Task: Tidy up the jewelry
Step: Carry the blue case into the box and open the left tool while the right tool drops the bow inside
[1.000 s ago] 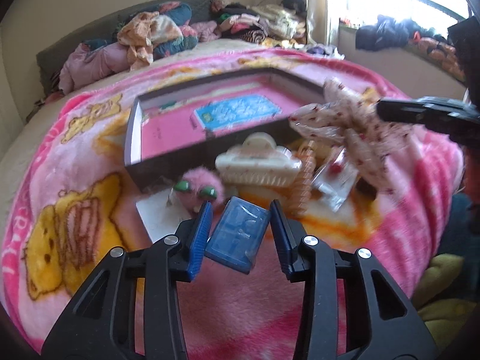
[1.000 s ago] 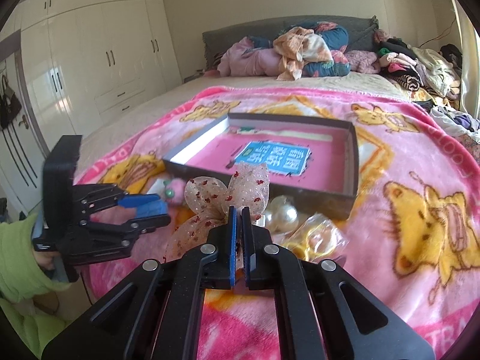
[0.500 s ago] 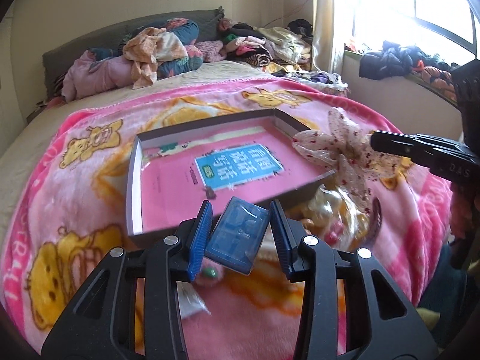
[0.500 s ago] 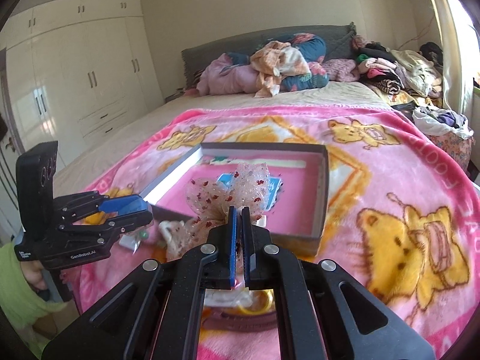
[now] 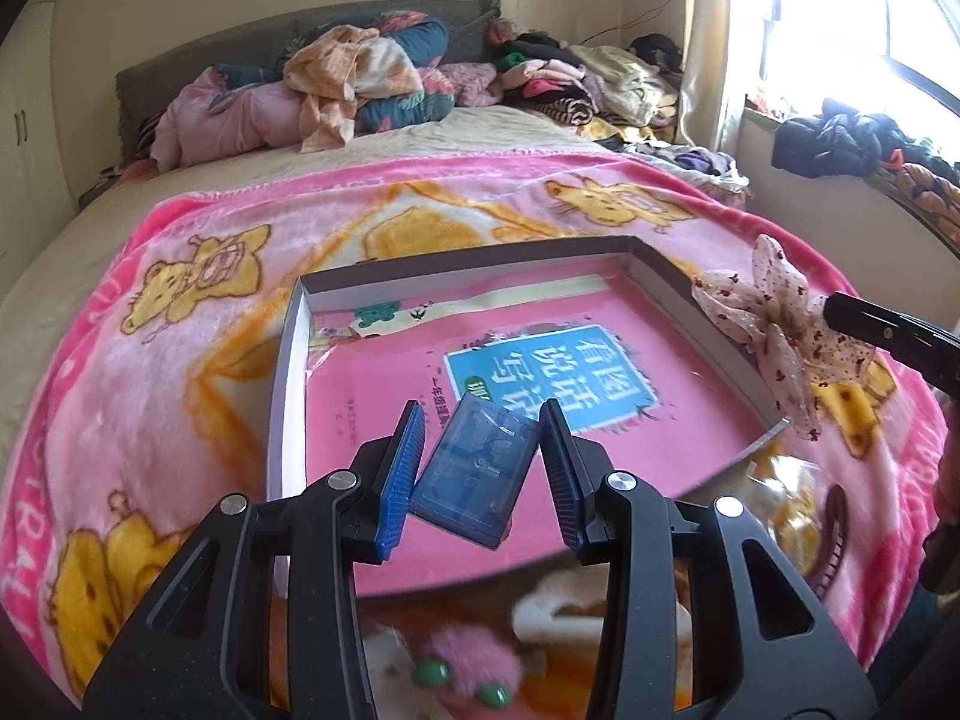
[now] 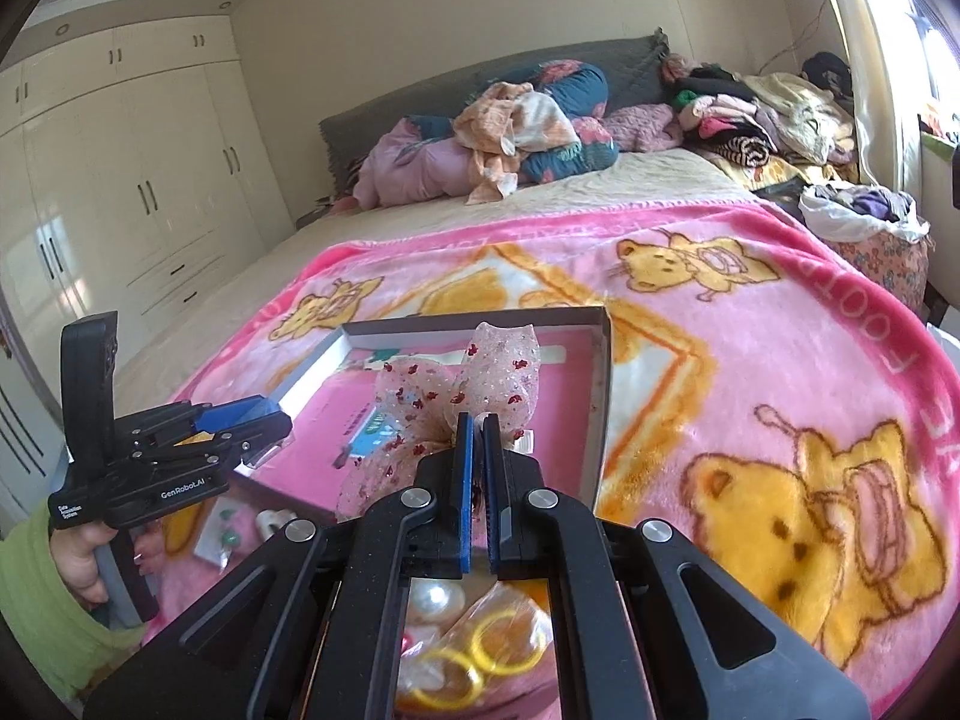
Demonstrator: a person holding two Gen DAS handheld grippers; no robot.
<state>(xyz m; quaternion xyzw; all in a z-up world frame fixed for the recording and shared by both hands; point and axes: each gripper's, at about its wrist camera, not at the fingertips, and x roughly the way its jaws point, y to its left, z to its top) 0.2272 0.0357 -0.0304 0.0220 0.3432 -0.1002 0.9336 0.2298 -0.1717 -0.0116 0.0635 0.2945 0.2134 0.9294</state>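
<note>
My left gripper (image 5: 480, 468) is shut on a small clear blue plastic case (image 5: 474, 477) and holds it above the near part of a shallow box (image 5: 288, 360) with a pink booklet inside. My right gripper (image 6: 474, 438) is shut on a sheer bow hair clip with red dots (image 6: 456, 402), held above the box's near edge (image 6: 600, 396). The bow also shows in the left wrist view (image 5: 780, 330), over the box's right corner. The left gripper shows in the right wrist view (image 6: 240, 420).
The box lies on a pink bear-print blanket (image 5: 180, 360). In front of it lie a pink fuzzy item with green beads (image 5: 474, 666), a cream hair claw (image 5: 552, 606), pearls (image 6: 435, 600) and a bag of yellow rings (image 6: 480, 654). Piled clothes (image 5: 360, 84) fill the bed's far end.
Both grippers have risen and moved forward over the box, each still holding its item. The loose jewelry now lies lower in both views.
</note>
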